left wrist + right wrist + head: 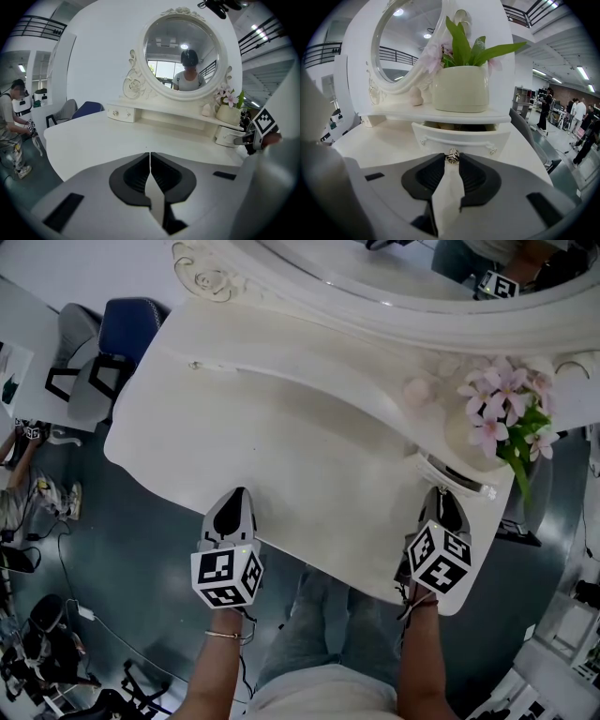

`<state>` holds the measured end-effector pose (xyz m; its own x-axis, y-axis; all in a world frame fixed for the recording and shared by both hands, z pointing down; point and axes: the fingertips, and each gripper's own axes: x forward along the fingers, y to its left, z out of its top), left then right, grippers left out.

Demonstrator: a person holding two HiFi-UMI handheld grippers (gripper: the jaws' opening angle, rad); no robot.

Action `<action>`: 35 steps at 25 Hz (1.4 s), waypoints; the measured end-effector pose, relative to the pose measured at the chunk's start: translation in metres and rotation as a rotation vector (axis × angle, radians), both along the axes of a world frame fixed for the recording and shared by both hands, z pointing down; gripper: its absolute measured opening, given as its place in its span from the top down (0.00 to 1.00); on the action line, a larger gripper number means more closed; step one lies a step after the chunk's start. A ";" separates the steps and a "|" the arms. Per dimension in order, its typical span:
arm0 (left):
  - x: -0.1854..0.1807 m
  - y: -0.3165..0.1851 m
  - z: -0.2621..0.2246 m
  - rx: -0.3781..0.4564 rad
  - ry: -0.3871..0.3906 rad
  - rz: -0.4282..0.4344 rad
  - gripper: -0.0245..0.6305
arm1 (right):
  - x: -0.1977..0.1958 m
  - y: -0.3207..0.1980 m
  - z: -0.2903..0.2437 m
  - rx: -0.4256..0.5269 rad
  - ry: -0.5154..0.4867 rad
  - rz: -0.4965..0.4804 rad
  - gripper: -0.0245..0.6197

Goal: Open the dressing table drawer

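The white dressing table (281,465) has a small drawer (459,136) under its right shelf. The drawer is pulled out a little, with a dark gap behind its front. My right gripper (452,158) is shut on the drawer's round metal knob (452,155), which sits between the fingertips. In the head view the right gripper (441,491) points at that drawer (457,476) near the table's right end. My left gripper (236,493) hovers over the table's front edge. It is shut with nothing in it, the jaws touching in the left gripper view (150,153).
A cream pot (461,89) of pink flowers (506,404) stands on the shelf above the drawer, beside a small pink ornament (417,390). A second small drawer (121,113) sits at the left under the round mirror (182,58). A blue chair (127,334) stands left of the table.
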<state>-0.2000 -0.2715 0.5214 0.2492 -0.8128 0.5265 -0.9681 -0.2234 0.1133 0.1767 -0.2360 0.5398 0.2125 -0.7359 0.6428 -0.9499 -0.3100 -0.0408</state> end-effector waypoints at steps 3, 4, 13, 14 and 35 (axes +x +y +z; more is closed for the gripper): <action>0.001 0.000 0.000 0.000 0.001 0.003 0.93 | -0.001 0.002 0.000 -0.003 0.001 -0.003 0.80; 0.001 0.000 0.000 0.000 0.001 0.005 0.93 | -0.002 0.002 0.000 -0.004 0.001 -0.004 0.80; 0.002 0.004 0.000 -0.002 0.000 0.010 0.93 | -0.006 0.007 0.000 -0.007 -0.008 -0.011 0.80; 0.002 0.004 0.000 -0.001 0.000 0.008 0.93 | -0.006 0.007 0.000 -0.007 -0.009 -0.011 0.80; 0.004 0.012 0.004 -0.012 -0.004 0.014 0.93 | -0.007 0.010 0.001 -0.010 0.004 -0.017 0.80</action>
<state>-0.1965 -0.2591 0.5258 0.2579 -0.8030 0.5372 -0.9655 -0.2354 0.1117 0.1695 -0.2263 0.5404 0.2025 -0.7328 0.6496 -0.9552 -0.2940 -0.0339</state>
